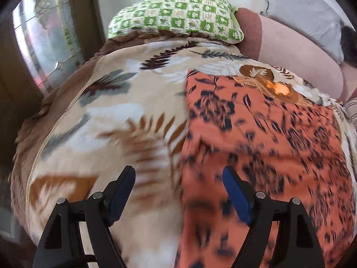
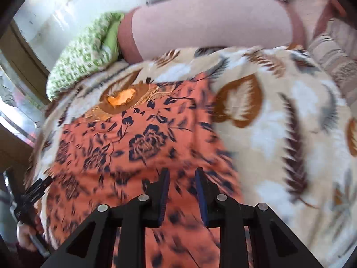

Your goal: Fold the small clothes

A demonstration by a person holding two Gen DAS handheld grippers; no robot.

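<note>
Left view, nearest: left gripper (image 1: 178,176) at 6 o'clock, blue pads wide apart, nothing between them, hanging over the seam where garment meets blanket. Orange garment (image 1: 256,138) with dark flower print spread flat from 6 to 2 o'clock, its straight left edge running up the middle; near part blurred. Beige feather-print blanket (image 1: 116,102) underneath, filling 7 to 12 o'clock. Farther, an orange-brown embroidered neckline (image 1: 279,89) at 1 o'clock on the garment's far end. Beyond, a green checked pillow (image 1: 176,20) at 12 o'clock, a pink bolster (image 1: 296,60) at 2, a grey cushion (image 1: 305,11) at 1, a window (image 1: 44,44) at 10.

Right view, nearest: right gripper (image 2: 181,172) at 6 o'clock, jaws narrowly parted, nothing pinched, above the garment (image 2: 133,147). At 8 o'clock, the left tool (image 2: 33,196) in a hand (image 2: 26,232), just off the garment's edge. Blanket (image 2: 290,134) bare from 1 to 4 o'clock. Farther, pillow (image 2: 82,60) at 10, bolster (image 2: 212,29) at 12. Nothing lying on the garment.
</note>
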